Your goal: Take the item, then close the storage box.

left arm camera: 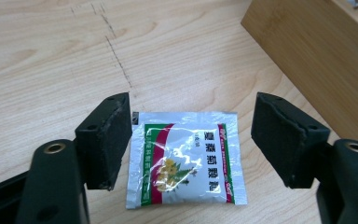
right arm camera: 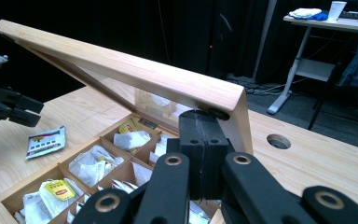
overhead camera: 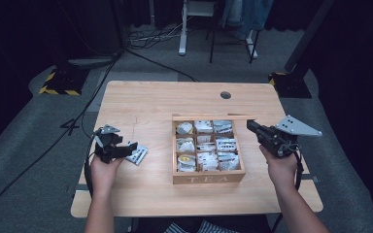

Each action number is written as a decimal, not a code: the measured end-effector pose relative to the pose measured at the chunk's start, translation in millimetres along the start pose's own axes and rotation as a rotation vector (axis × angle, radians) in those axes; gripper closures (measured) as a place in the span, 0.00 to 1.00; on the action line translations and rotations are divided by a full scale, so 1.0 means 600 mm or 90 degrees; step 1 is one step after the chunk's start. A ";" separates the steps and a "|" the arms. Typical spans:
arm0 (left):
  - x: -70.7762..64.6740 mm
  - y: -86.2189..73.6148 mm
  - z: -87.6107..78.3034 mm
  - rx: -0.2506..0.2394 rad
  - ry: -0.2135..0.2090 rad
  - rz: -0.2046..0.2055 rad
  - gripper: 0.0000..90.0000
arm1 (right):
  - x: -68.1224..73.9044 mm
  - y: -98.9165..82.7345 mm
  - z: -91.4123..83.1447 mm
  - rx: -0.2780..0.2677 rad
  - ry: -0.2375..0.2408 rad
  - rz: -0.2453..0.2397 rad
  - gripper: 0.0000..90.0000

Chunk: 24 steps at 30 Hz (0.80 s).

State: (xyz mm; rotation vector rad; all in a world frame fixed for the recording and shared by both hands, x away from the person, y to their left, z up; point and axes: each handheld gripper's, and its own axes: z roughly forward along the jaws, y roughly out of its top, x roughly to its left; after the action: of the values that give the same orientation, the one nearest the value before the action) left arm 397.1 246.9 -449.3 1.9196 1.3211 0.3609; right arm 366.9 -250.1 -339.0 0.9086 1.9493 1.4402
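A wooden tea box (overhead camera: 209,178) marked TEA stands at the table's middle, its compartments full of tea bags. A silver sachet (left arm camera: 186,158) with red and green stripes lies flat on the table, left of the box (left arm camera: 317,51). My left gripper (left arm camera: 193,121) hangs open just above it, a pad on either side and neither one touching. The sachet (overhead camera: 137,154) and left gripper (overhead camera: 126,149) sit near the table's left edge. My right gripper (right arm camera: 204,121) is shut, its tips against the corner of the raised lid (right arm camera: 135,74). It (overhead camera: 249,124) is at the lid's (overhead camera: 213,117) right end.
A round cable hole (overhead camera: 225,95) lies in the tabletop behind the box. Bare wood runs along the back and front of the table (overhead camera: 141,97). Black stands with striped bases (overhead camera: 58,82) and cables are on the floor beyond.
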 end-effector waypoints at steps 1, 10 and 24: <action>-0.002 0.001 -0.003 -0.004 0.001 0.002 0.32 | 0.000 0.000 0.000 0.000 0.001 0.000 1.00; -0.041 0.027 -0.030 -0.023 -0.063 0.033 0.33 | -0.001 0.000 0.002 0.002 0.008 0.006 1.00; -0.157 0.011 -0.044 -0.004 -0.102 0.152 0.34 | -0.001 -0.002 0.001 0.011 0.015 0.010 1.00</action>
State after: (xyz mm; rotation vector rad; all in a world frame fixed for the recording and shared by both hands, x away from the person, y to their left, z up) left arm 345.7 173.5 -410.0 2.0605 0.9884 0.3207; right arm 367.4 -250.7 -340.2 0.9202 1.9797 1.4505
